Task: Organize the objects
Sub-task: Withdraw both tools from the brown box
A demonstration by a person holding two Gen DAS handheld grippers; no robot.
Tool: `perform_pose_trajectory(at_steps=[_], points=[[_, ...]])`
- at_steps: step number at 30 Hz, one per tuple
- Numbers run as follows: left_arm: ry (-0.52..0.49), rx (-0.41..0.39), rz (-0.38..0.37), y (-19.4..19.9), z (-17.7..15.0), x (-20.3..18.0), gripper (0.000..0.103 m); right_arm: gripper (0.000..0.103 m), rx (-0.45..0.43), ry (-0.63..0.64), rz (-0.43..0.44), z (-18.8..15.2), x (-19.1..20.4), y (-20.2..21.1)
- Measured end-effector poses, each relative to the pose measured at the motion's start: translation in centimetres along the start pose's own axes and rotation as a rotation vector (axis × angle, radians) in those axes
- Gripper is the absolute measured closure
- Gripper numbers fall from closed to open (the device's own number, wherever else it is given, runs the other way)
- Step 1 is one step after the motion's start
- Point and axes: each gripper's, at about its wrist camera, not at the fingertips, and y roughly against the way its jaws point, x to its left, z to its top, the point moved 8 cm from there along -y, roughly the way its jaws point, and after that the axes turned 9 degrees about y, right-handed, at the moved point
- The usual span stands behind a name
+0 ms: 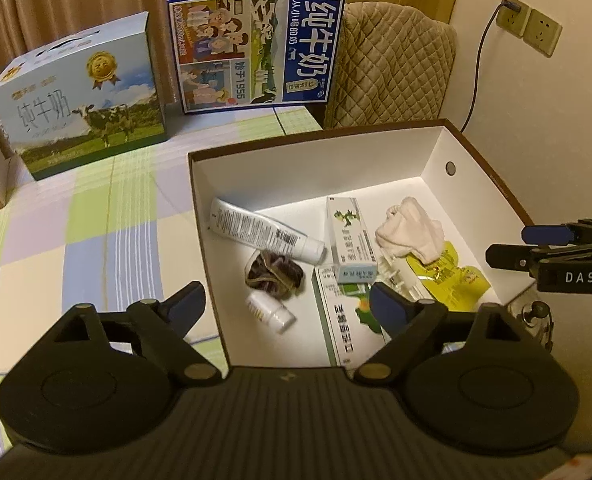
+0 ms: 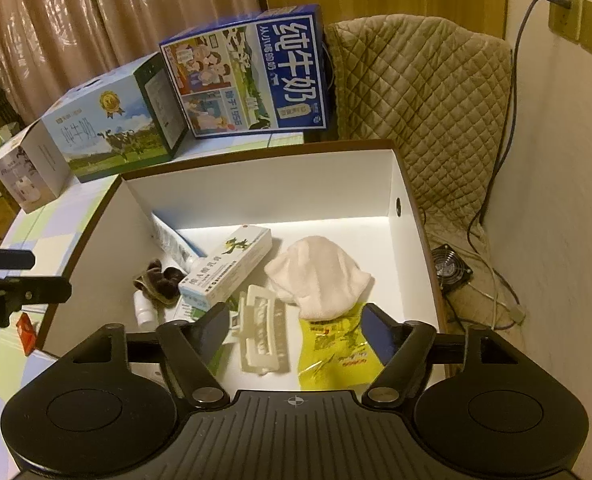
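Your left gripper (image 1: 287,308) and right gripper (image 2: 296,324) both gape wide over the box (image 1: 312,160), gripping nothing. Inside the box (white-walled) lie a tube (image 1: 263,232), a cloth (image 2: 320,276) and a yellow packet (image 2: 336,356).

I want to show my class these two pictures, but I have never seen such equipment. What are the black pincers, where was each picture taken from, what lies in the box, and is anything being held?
A person holds a black two-finger gripper in each hand; each carries a camera looking along its fingers. One picture is from the left gripper, the other from the right gripper. Both are open and hold nothing. Below them a white-lined cardboard box on a checked tablecloth contains a white tube, a pale cloth, a yellow sachet and small cartons.
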Motion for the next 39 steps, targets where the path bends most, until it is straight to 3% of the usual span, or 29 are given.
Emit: perform_pose_trajectory(at_steps=[5,26,39], points=[[0.019,-0.003,0.009,1.6,-1.3,0.5,0.011,0.023,-0.011,-0.019,0.015,-0.6,1.2,1.3],[0.064,0.0,0.012,6.4,-6.6,3.7,0.009,0.022,-0.005,-0.025,0.072,-3.9,8.9,5.0],[0.097,0.047,0.021,8.2,-10.5,8.2,0.009,0.022,0.031,-0.026,0.103,-5.9,14.8,4.8]])
